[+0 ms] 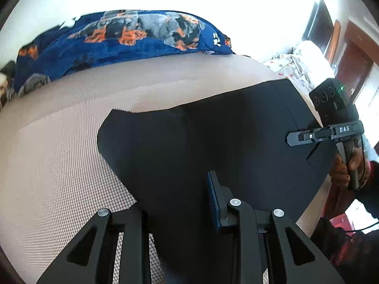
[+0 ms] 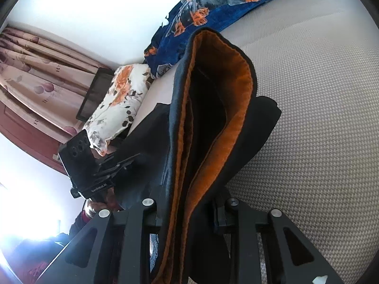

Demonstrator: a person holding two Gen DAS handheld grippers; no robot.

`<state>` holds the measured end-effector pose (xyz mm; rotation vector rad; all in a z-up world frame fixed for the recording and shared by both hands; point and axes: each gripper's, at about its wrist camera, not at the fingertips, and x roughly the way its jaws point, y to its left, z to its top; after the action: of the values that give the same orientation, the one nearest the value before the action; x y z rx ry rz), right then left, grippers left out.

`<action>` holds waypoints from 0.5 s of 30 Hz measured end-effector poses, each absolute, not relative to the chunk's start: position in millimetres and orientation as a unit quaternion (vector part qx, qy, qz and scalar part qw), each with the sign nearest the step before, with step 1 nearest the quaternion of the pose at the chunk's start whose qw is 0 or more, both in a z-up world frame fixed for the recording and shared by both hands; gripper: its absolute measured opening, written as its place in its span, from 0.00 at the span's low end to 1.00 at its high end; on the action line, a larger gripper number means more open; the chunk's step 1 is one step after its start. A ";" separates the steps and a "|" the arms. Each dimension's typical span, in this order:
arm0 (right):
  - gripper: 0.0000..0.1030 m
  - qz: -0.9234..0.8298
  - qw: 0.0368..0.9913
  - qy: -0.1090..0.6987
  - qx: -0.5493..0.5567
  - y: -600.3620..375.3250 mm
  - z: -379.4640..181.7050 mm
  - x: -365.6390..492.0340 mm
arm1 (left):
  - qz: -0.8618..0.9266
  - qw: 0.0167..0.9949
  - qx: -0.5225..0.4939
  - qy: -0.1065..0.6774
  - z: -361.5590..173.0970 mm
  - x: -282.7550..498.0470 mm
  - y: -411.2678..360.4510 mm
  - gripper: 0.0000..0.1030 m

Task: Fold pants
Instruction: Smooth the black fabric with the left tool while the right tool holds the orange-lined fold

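Pants point(image 1: 213, 142) — dark on the outside with an orange fleecy lining — lie across the beige bed point(image 1: 59, 142), near its front edge, with a blue dog-print blanket point(image 1: 118, 37) bunched well behind them and a floral pillow point(image 2: 118, 99) off to one side. Cloth like this looks soft, limp and fairly thick; I judge it will sag and drape wherever it is not supported, and the lining may cling to itself rather than slide. Best holds are probably the doubled edges — waistband or hems — where several layers pinch together and a fold can be carried over evenly.

Left tongs point(image 1: 180, 203) are nearly closed on a stretch of the dark fabric, which runs up between the pads and hides the near one. Right tongs point(image 2: 189, 213) are likewise pinched almost shut on the pants, holding an edge raised so that the orange lining shows as an open loop above the bed. Each set is gripped by a hand point(image 1: 350, 165); in the left view the right tongs sit at the cloth's far right edge. Both corners seem taken up, so the step in hand looks like carrying one end over.
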<state>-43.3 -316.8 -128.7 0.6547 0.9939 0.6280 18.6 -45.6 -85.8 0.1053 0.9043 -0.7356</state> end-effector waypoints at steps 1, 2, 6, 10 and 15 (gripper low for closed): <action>0.24 0.289 0.782 0.462 0.303 -315.3 -128.3 -42.6 | -0.350 0.830 0.036 0.433 -88.9 22.3 -40.9 0.28; 0.24 0.287 0.781 0.464 0.303 -315.5 -129.1 -42.4 | -0.357 0.822 0.013 0.444 -93.3 27.2 -33.9 0.28; 0.24 0.285 0.779 0.467 0.307 -316.2 -132.0 -43.6 | -0.373 0.793 -0.052 0.478 -105.7 41.9 -14.6 0.28; 0.24 0.286 0.777 0.469 0.308 -316.5 -132.7 -43.4 | -0.376 0.748 -0.113 0.534 -124.5 60.8 2.0 0.46; 0.24 0.288 0.772 0.471 0.316 -319.3 -137.3 -42.7 | -0.463 0.655 -0.182 0.569 -138.7 67.6 5.3 0.56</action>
<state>-42.7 -319.3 -137.3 0.6849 1.0201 0.6241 67.6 5.3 -138.7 -0.4135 1.2913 -1.0493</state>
